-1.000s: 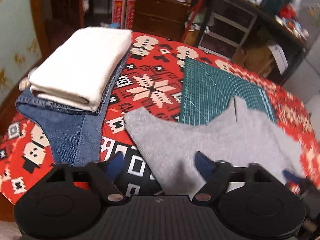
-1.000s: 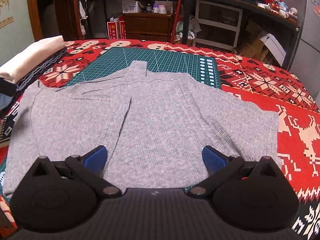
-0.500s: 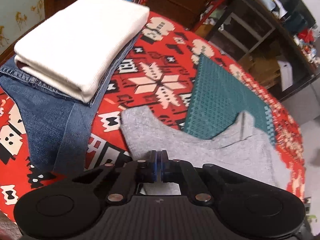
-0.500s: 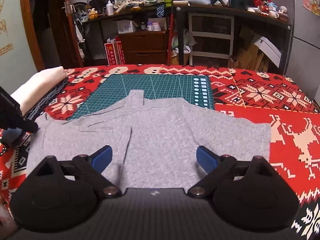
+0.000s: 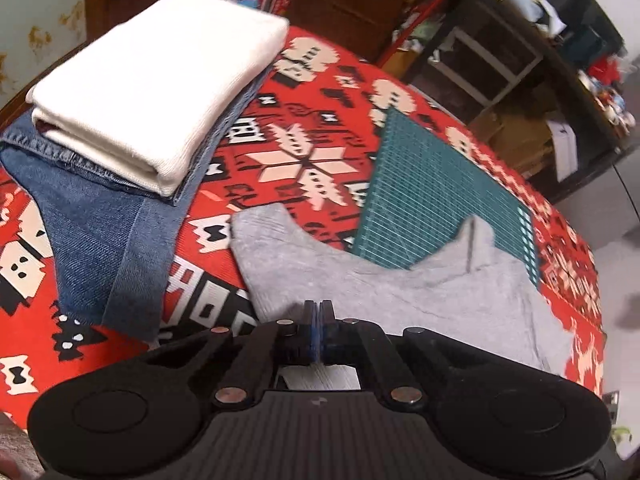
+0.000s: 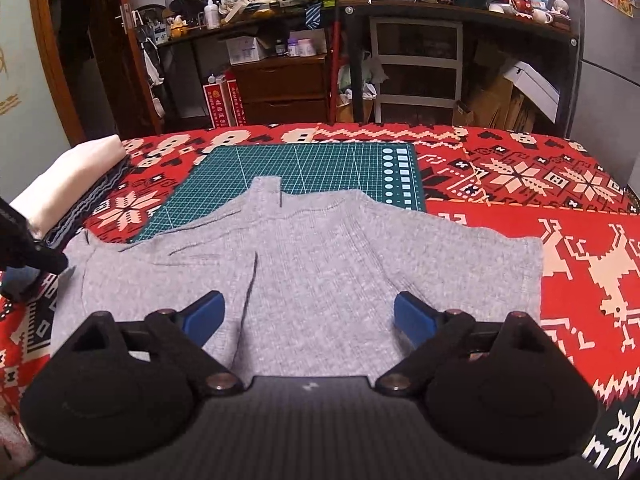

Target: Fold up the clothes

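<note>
Red patterned cloth [image 6: 520, 168] below — left tongs [image 5: 319, 322] pinch grey top [image 6: 320, 264]; right tongs [image 6: 308, 316] gape above it.

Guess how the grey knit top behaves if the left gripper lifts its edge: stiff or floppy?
Likely floppy: the grey top lies flat with soft creases, so it should drape from the left gripper. Probably light, thin knit. May drag across the patterned cloth rather than slide.

My table with its red patterned cloth [image 6: 520, 152], a green cutting mat [image 6: 320, 168] on it, my gray sweater [image 6: 320, 264] spread flat, blue jeans [image 5: 100, 240] beside it
</note>
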The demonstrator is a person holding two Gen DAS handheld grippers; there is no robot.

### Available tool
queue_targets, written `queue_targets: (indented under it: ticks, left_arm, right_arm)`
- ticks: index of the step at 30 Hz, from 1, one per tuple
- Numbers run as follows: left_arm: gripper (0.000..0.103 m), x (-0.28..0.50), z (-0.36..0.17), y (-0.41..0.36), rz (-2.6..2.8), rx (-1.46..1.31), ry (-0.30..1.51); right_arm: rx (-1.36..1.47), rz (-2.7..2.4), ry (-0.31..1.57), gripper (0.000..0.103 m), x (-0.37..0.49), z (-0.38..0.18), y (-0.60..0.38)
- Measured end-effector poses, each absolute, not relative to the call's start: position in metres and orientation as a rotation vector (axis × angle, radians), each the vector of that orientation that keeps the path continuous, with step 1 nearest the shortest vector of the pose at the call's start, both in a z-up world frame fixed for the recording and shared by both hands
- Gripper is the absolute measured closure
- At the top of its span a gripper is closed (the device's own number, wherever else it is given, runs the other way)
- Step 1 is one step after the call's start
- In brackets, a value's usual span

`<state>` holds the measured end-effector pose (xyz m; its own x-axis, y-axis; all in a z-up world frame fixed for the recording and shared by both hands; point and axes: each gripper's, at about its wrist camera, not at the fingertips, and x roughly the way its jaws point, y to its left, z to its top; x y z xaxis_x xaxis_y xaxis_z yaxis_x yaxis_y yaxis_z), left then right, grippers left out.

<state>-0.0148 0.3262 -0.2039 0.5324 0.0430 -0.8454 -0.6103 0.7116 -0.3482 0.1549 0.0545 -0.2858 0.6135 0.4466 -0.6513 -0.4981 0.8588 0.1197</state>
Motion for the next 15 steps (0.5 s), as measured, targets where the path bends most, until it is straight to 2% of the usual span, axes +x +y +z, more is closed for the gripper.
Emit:
queue_targets:
  ticks: [15]
  left_arm:
    - [0.101, -0.020, -0.230, 0.313, 0.413, -0.675, 1.002]
  right_arm:
    - [-0.078, 0.534, 0.788, 0.009, 0.160, -0.300, 0.055]
